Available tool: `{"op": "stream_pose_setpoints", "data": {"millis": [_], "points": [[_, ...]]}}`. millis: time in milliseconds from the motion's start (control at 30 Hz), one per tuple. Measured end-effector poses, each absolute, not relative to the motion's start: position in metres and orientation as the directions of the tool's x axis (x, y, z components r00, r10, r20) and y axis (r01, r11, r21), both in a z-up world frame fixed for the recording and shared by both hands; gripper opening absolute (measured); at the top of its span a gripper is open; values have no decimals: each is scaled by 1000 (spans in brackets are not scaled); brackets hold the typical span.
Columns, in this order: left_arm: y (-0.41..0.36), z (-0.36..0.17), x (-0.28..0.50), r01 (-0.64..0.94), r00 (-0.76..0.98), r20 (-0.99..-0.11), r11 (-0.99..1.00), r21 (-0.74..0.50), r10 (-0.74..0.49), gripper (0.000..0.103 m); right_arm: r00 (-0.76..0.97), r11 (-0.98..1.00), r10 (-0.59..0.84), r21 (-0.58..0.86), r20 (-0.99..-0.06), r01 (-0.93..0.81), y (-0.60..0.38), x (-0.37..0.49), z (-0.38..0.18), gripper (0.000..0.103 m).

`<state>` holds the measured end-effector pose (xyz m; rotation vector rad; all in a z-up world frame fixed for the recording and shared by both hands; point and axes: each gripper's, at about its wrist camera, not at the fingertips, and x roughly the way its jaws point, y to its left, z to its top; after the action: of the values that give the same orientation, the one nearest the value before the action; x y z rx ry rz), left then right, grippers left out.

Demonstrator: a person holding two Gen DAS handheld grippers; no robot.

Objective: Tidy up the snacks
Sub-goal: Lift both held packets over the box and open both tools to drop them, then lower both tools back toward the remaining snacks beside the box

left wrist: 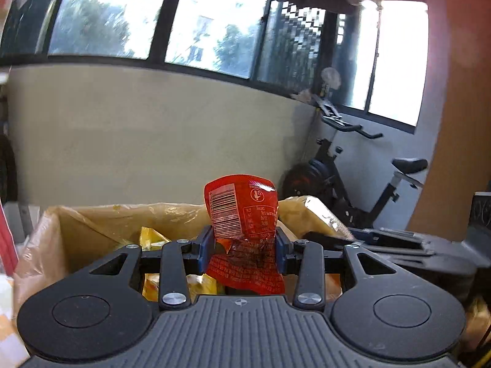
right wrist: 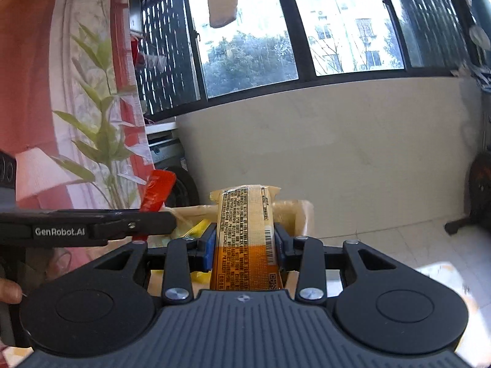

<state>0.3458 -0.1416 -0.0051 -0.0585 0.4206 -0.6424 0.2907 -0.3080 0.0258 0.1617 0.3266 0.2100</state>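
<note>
My left gripper [left wrist: 244,247] is shut on a red snack packet [left wrist: 242,211] with a barcode, which stands up crumpled between the blue pads, above a cardboard box [left wrist: 73,230] lined with clear plastic. Yellow snack packets [left wrist: 153,239] lie inside that box. My right gripper [right wrist: 245,245] is shut on a long yellow-orange snack packet [right wrist: 245,224] printed with small text, held upright over the same box [right wrist: 302,217]. In the right wrist view the left gripper [right wrist: 155,222] reaches in from the left edge, the red packet [right wrist: 158,191] sticking up from it.
A pale wall below large windows lies ahead. An exercise bike [left wrist: 353,178] stands at the right, with dark equipment [left wrist: 399,239] beside the box. A red and white curtain with a leaf print [right wrist: 92,107] hangs at the left. A person's hand [right wrist: 9,289] shows at the left edge.
</note>
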Motion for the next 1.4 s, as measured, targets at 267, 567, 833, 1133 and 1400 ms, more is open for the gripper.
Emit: {"op": "stream_pose_setpoints", "data": {"millis": [267, 567, 833, 1133, 1400], "points": [[-156, -26, 377, 502, 719, -418, 831, -241, -556, 54, 909, 973, 190, 192, -371, -125, -306, 342, 0, 38], [-141, -18, 371, 488, 726, -436, 845, -217, -531, 75, 905, 974, 206, 169, -371, -152, -309, 321, 1, 46], [-103, -6, 347, 476, 751, -414, 856, -199, -514, 75, 925, 970, 227, 157, -305, -186, -313, 274, 9, 46], [-43, -15, 295, 428, 790, -403, 886, -178, -463, 75, 937, 965, 215, 205, -275, -161, -316, 222, -16, 47], [-7, -59, 268, 295, 812, -482, 944, -147, -329, 75, 912, 970, 208, 192, -354, -147, -314, 200, -62, 47]]}}
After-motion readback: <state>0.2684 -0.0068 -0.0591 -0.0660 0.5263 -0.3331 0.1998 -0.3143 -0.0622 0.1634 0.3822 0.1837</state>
